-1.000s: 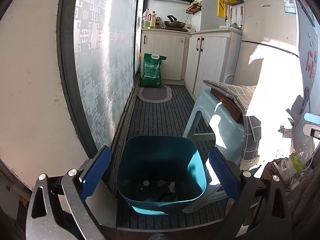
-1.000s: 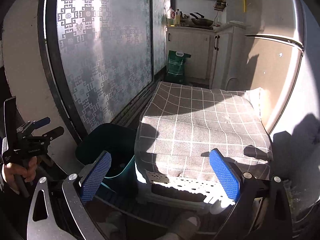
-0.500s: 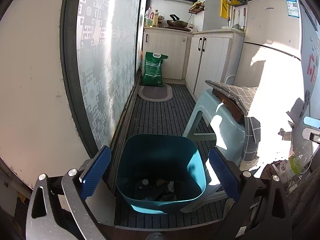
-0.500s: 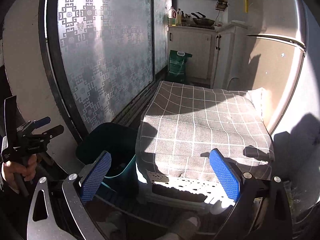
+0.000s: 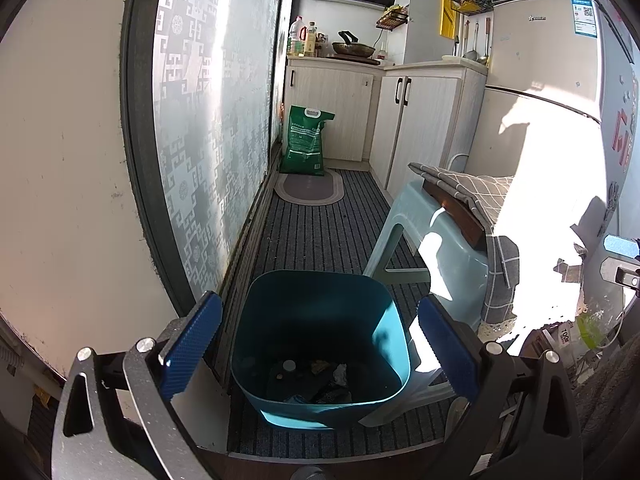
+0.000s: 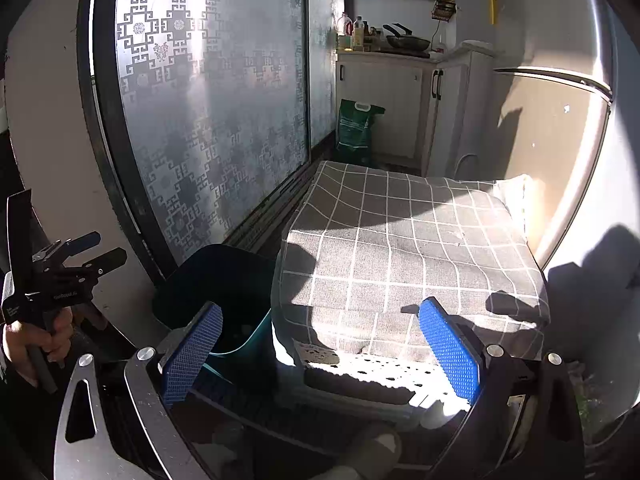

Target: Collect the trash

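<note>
The left gripper [image 5: 318,344] is held spread wide above the teal bin [image 5: 320,344], where small scraps [image 5: 316,372] are seen; only the right gripper [image 6: 320,354], likewise agape, shows the checked cushion [image 6: 404,256] top

Bin [image 5: 320,344] on the floor between sliding door [image 5: 208,128] and stool [image 5: 440,248]
</note>
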A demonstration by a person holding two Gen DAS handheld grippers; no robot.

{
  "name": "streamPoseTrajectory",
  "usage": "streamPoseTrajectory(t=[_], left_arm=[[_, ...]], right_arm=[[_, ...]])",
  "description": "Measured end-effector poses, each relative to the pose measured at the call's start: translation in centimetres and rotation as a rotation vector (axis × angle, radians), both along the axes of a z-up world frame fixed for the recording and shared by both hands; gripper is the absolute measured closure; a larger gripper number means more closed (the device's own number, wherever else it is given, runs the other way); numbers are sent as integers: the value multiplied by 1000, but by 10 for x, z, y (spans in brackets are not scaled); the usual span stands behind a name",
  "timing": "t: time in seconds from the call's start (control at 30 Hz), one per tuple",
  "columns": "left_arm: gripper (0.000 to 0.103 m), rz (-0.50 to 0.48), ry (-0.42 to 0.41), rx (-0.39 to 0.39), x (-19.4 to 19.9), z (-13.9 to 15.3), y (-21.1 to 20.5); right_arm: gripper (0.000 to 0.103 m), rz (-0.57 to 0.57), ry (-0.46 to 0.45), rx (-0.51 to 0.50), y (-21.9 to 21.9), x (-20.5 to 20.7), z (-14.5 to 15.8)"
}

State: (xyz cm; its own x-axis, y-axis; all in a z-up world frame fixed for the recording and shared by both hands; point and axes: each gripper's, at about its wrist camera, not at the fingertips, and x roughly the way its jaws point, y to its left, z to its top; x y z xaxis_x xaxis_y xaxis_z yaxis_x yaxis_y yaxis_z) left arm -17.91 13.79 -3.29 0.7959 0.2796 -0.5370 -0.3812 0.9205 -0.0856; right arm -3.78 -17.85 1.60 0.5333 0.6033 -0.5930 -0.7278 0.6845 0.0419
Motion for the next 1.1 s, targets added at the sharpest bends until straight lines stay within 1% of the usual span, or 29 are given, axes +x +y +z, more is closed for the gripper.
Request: streamPoseTrajectory(t=[1.1], left_arm=[[3,0,5,3,0,0,0]], right_arm=[[3,4,-1,-6,1,-1,-4]])
